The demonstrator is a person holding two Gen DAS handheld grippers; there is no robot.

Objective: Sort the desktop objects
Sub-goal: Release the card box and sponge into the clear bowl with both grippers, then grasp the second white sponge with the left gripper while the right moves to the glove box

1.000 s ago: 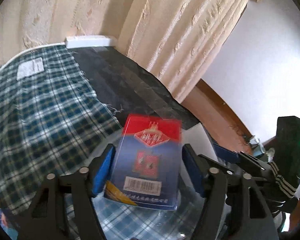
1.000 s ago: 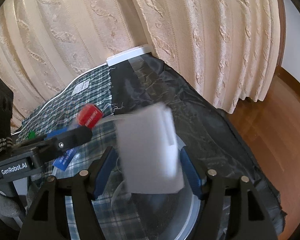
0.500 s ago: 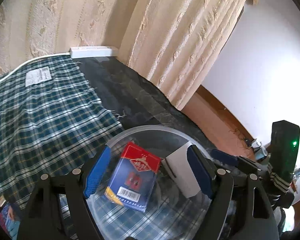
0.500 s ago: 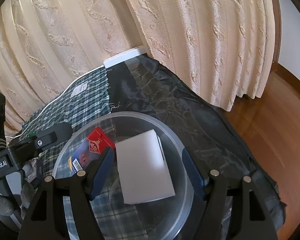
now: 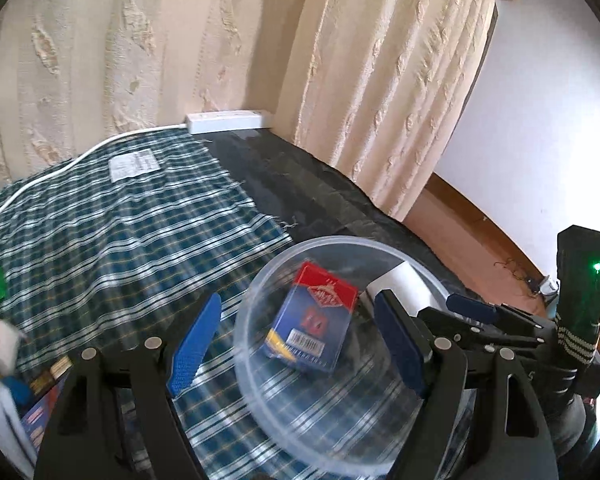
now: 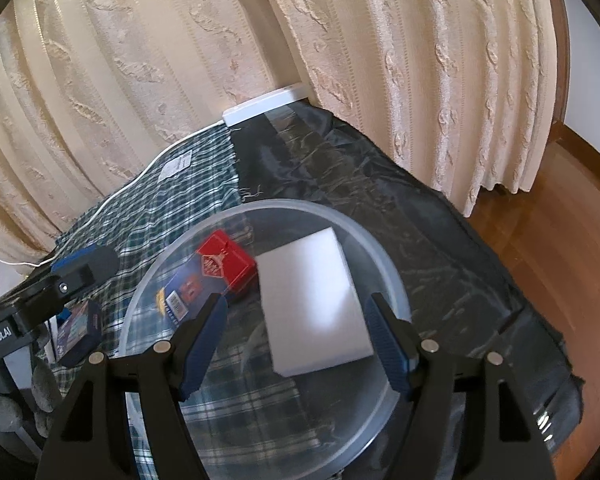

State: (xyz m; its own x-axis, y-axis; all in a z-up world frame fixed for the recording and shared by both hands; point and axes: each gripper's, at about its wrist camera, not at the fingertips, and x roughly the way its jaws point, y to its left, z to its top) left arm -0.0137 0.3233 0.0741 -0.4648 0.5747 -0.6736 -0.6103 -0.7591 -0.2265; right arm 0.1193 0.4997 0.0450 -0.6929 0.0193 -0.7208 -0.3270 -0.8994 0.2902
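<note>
Inside the clear round bowl (image 6: 396,280) lie both sorted things: a red-and-blue card box (image 6: 204,280) and a white block (image 6: 316,304), flat and side by side, just apart. In the right wrist view the box's long axis runs from 2 o'clock, its red end, to 8 o'clock, its barcode end; the block's long axis runs roughly 11 to 5 o'clock. The right gripper (image 6: 296,336) hangs above the block with its jaws wide and nothing between the pads. The left gripper (image 5: 296,344) hovers over the box, jaws also wide and empty. The bowl sits on the tabletop where a green plaid cloth (image 5: 100,232) meets a dark cloth (image 6: 380,184). At 12 o'clock, a white power strip (image 5: 228,120) lies against the cream curtain (image 5: 340,60).
</note>
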